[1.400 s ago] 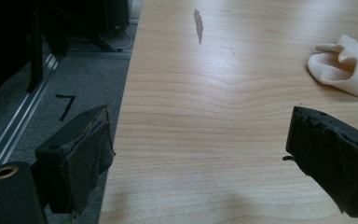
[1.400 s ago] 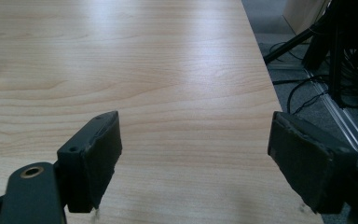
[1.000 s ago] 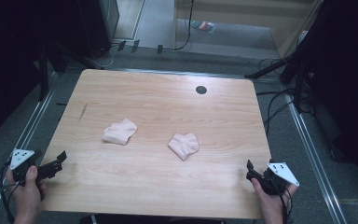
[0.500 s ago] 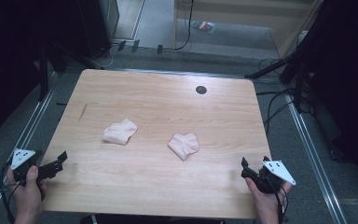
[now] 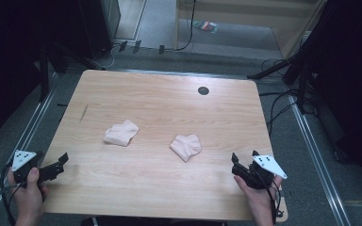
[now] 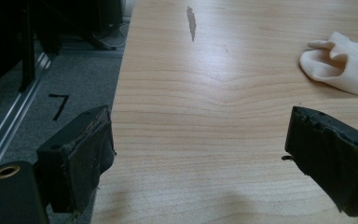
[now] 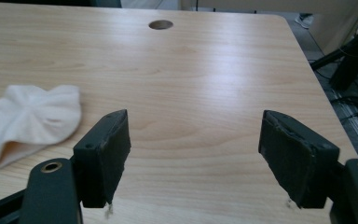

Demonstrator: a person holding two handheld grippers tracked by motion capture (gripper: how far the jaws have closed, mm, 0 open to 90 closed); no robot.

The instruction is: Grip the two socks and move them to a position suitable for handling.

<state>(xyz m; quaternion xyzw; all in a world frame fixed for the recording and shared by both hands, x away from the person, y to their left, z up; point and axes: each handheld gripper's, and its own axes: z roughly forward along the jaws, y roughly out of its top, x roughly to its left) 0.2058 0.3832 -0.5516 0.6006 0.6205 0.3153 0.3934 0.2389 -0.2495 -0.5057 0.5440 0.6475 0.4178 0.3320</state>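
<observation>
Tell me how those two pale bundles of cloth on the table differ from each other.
The left cloth lies farther from the person; the right cloth lies nearer, close to the right claw. The left cloth is stretched sideways with a corner poking up; the right cloth is more compact, heart-like, with creases fanning from its middle. Both are pale cream, crumpled, untouched on the wooden table.

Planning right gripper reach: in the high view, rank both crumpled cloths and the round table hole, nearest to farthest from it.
From the right gripper:
1. Right cloth, just up-left of it.
2. Round hole, far table edge.
3. Left cloth, table's left half.
</observation>
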